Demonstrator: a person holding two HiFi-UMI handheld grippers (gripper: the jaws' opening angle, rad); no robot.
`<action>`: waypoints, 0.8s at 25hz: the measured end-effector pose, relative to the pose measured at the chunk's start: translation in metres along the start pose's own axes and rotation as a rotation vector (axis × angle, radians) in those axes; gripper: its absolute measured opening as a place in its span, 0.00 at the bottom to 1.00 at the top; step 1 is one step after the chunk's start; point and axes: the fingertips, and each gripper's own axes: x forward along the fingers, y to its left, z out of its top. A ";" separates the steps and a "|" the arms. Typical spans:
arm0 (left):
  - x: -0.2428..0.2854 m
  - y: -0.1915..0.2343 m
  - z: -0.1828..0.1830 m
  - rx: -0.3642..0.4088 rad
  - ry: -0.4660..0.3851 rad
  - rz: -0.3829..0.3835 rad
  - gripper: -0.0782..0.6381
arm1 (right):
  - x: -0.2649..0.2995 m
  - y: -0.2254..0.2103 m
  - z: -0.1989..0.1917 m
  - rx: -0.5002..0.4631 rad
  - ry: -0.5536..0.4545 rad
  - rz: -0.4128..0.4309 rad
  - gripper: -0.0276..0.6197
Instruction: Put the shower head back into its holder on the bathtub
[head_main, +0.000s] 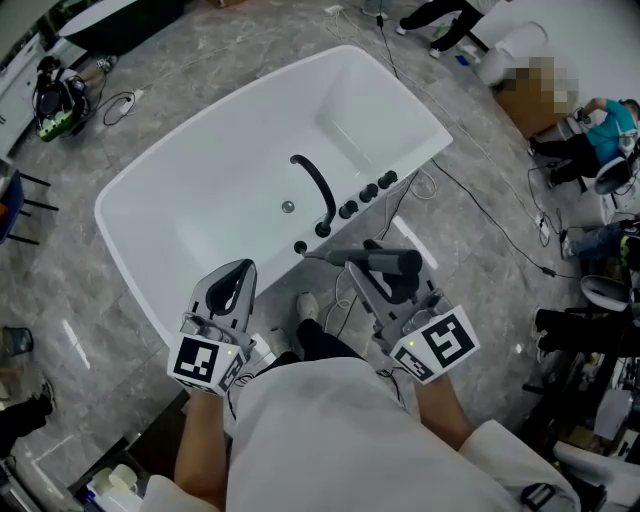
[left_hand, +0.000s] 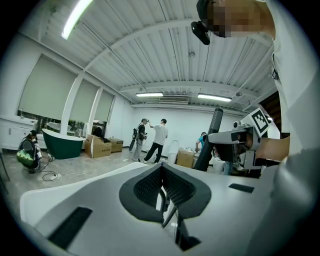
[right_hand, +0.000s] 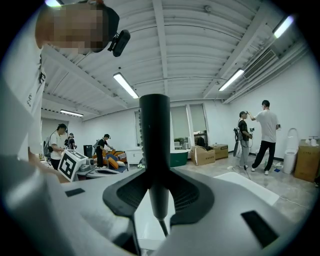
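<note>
Looking down, the head view has the right gripper (head_main: 362, 272) clamped on the dark shower head (head_main: 388, 262), which lies crosswise just over the near rim of the white bathtub (head_main: 220, 200), close to the black spout (head_main: 318, 190) and knobs (head_main: 368, 193). The left gripper (head_main: 240, 275) hangs alongside. Left gripper view: jaws pressed together, nothing between them. Right gripper view: jaws pinch the shower head's handle, which stands upright between them.
</note>
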 end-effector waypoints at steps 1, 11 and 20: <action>0.004 0.001 -0.001 -0.002 0.005 0.001 0.12 | 0.003 -0.003 -0.002 -0.003 0.008 0.003 0.26; 0.028 0.020 -0.025 -0.036 0.054 0.055 0.12 | 0.037 -0.027 -0.030 -0.003 0.084 0.041 0.26; 0.047 0.039 -0.041 -0.052 0.067 0.081 0.12 | 0.070 -0.034 -0.061 -0.023 0.119 0.084 0.26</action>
